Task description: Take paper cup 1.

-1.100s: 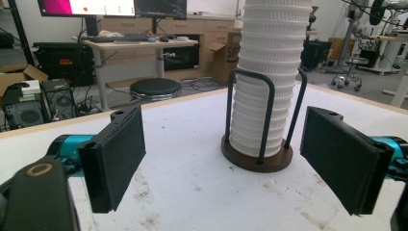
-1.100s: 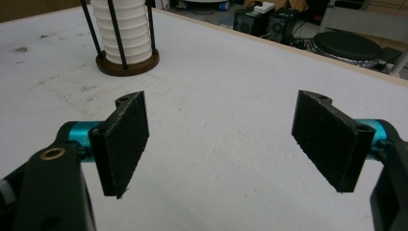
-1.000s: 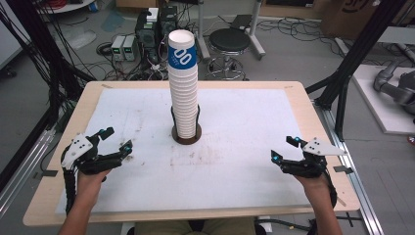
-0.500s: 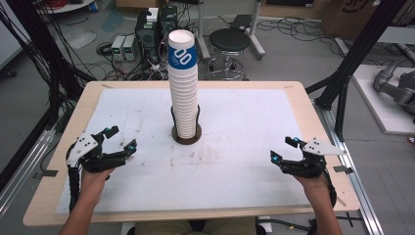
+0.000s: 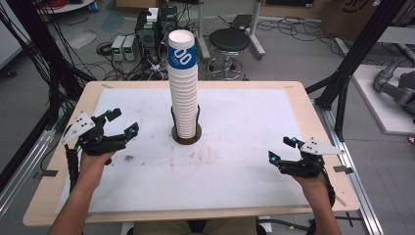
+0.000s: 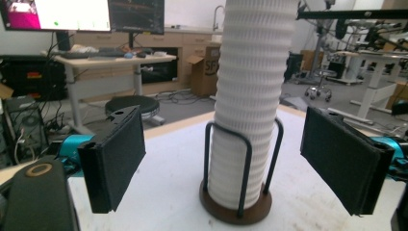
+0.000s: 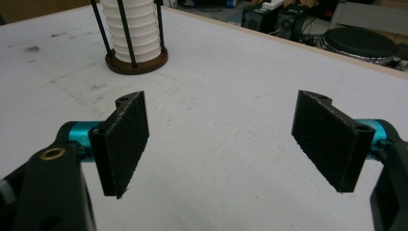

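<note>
where the white table cover [image 5: 244,127] spreads over the wooden table [image 5: 303,98], items stand as follows.

stack of paper cups [image 5: 183,88]: tall, white, ribbed, upright at the middle of the table, slightly toward the far edge; top cup carries a blue band. seated in a round dark holder [image 5: 186,139] with black wire uprights round the lowest cups. in the left gripper view the stack [image 6: 250,96] rises straight ahead between the two jaws but farther off, untouched; its holder [image 6: 235,211] rests on the cover. in the right gripper view the stack [image 7: 132,29] sits at the far left, well apart from the jaws.

left gripper [image 5: 120,122]: held in the person's left hand [image 5: 95,161] at the left side of the table, jaws spread wide and empty, aimed toward the stack, near it but apart.

right gripper [image 5: 281,149]: held in the right hand [image 5: 313,183] at the near right of the table, jaws parted wide with nothing between them, bare cover beneath, well apart from the stack.

beyond the far edge: a black stool [image 5: 230,41] and grey boxes with cables [image 5: 125,46] on the floor.
</note>
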Action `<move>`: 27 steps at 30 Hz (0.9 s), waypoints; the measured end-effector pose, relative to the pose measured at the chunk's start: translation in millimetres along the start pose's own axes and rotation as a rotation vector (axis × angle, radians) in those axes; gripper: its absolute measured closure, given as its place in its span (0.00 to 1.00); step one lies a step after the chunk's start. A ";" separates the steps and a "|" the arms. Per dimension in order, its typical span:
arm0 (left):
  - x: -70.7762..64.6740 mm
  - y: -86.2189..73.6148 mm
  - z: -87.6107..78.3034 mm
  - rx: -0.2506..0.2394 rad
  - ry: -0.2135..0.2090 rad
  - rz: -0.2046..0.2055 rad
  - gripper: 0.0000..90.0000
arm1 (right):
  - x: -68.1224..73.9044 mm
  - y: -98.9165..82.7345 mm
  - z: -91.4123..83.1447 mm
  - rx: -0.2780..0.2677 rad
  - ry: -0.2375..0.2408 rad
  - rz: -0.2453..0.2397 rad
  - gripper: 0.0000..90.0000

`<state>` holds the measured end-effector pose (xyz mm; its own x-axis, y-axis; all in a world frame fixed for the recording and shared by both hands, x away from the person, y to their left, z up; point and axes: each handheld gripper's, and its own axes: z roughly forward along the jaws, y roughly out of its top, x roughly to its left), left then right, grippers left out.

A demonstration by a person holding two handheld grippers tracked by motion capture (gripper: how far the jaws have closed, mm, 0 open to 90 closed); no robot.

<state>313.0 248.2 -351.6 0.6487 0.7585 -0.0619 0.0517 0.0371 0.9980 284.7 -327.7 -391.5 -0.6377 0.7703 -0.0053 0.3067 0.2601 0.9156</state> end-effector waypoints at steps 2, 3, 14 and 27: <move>-0.1 11.0 4.5 0.000 -0.013 0.014 0.17 | 0.2 -0.3 0.2 0.004 0.001 0.000 0.23; -0.3 15.2 6.4 0.000 -0.021 0.015 0.17 | 0.5 0.0 0.1 0.003 0.000 0.000 0.23; -5.6 83.3 41.5 -0.015 -0.136 0.036 0.17 | 1.7 0.8 0.9 0.005 0.003 -0.008 0.23; -13.8 120.2 81.8 0.007 -0.177 0.036 0.17 | 2.2 1.4 0.3 0.003 0.012 -0.007 0.23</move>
<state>372.3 189.0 -232.1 0.7734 0.6333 -0.0283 0.0306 0.0073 0.9995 283.9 -325.4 -390.3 -0.6484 0.7613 -0.0068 0.3040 0.2670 0.9145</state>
